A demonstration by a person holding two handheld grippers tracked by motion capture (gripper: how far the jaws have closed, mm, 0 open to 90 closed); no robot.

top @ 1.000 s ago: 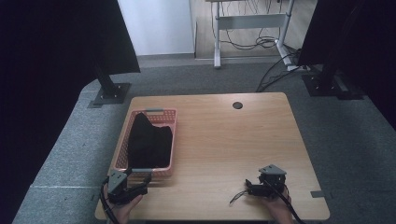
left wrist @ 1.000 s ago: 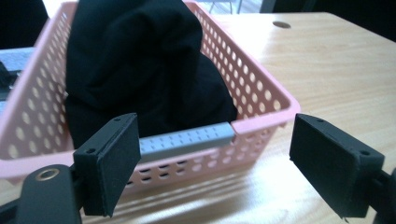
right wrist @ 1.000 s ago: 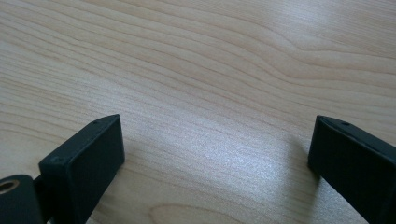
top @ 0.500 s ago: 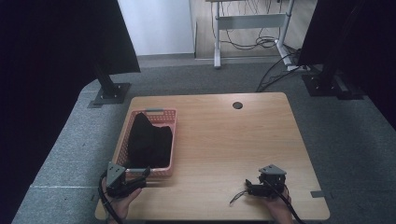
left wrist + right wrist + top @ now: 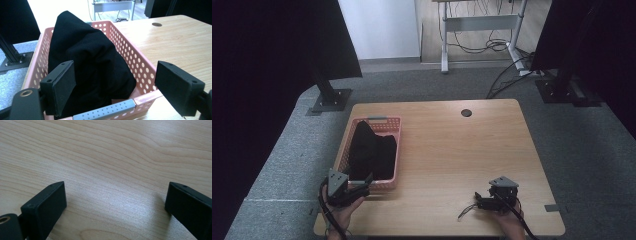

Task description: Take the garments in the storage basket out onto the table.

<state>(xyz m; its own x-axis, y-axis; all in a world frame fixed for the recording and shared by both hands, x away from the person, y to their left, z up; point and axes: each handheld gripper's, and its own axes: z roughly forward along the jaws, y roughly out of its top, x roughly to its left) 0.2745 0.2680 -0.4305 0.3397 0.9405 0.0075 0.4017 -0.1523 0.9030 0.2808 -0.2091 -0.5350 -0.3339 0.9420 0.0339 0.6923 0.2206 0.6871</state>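
Observation:
A pink perforated basket (image 5: 345, 148) (image 5: 130, 55) stands at the left side of the wooden table (image 5: 452, 160), with a crumpled black cloth (image 5: 371, 151) (image 5: 87, 57) piled inside. My left gripper (image 5: 362, 184) (image 5: 120, 90) hovers open just at the basket's near end, over its grey handle (image 5: 105, 112), jaws wide apart and holding nothing. My right gripper (image 5: 479, 201) (image 5: 115, 205) rests low over bare wood at the table's front right, open and empty.
A small round hole (image 5: 466, 113) sits near the table's far edge. Black stand bases (image 5: 329, 100) and a white desk frame with cables (image 5: 482, 25) stand on the grey floor beyond. The table's middle and right are bare wood.
My left gripper has lifted slightly and turned toward the basket's near end. The right gripper has stayed where it was.

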